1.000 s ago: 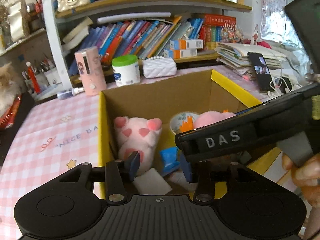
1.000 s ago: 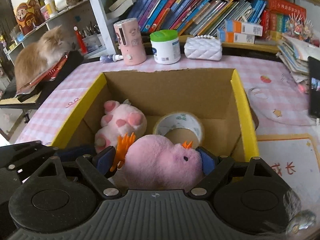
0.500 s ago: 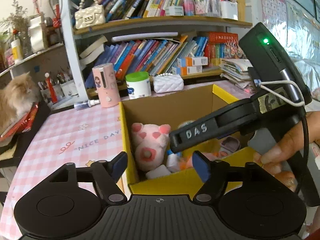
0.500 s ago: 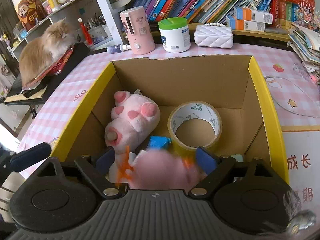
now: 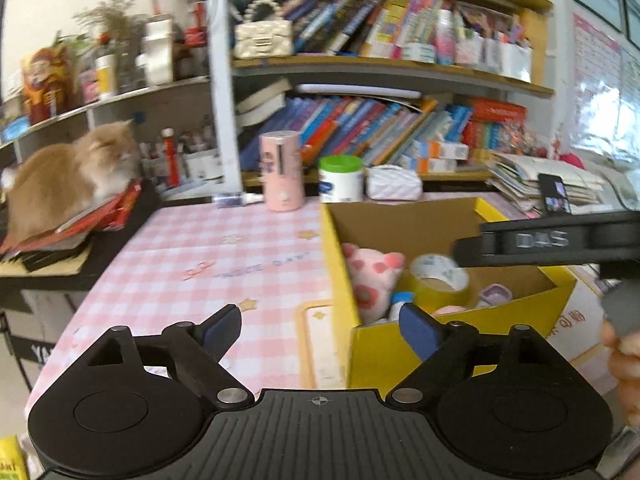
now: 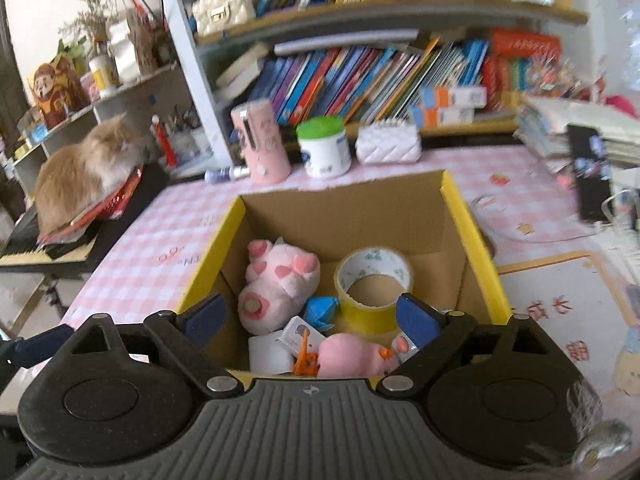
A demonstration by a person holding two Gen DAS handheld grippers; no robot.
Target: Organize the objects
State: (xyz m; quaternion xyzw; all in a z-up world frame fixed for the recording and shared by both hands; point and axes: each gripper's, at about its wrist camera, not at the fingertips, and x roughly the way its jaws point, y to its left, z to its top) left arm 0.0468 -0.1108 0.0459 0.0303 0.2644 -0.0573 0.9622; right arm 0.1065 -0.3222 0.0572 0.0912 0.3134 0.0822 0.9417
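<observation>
On the pink checked tablecloth [image 6: 168, 236] stood a yellow-rimmed cardboard box [image 6: 468, 236]. Inside it lay a pink spotted plush [image 6: 280, 280], a yellow tape roll [image 6: 374, 284] and a pink plush with orange feet [image 6: 352, 356]. Above its near edge, the right gripper [image 6: 308, 316] and left gripper [image 5: 320, 326] had just been opening, both spread and empty.

"DAS" on the right gripper's [image 5: 552, 240] black side, "NICE DAY" faintly on the pink checked tablecloth [image 5: 180, 248]

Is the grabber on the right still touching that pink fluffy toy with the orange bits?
Apart. The right wrist view shows the right gripper with jaws open and nothing between them; they have just been opening. The pink toy lies below inside the box.
</observation>
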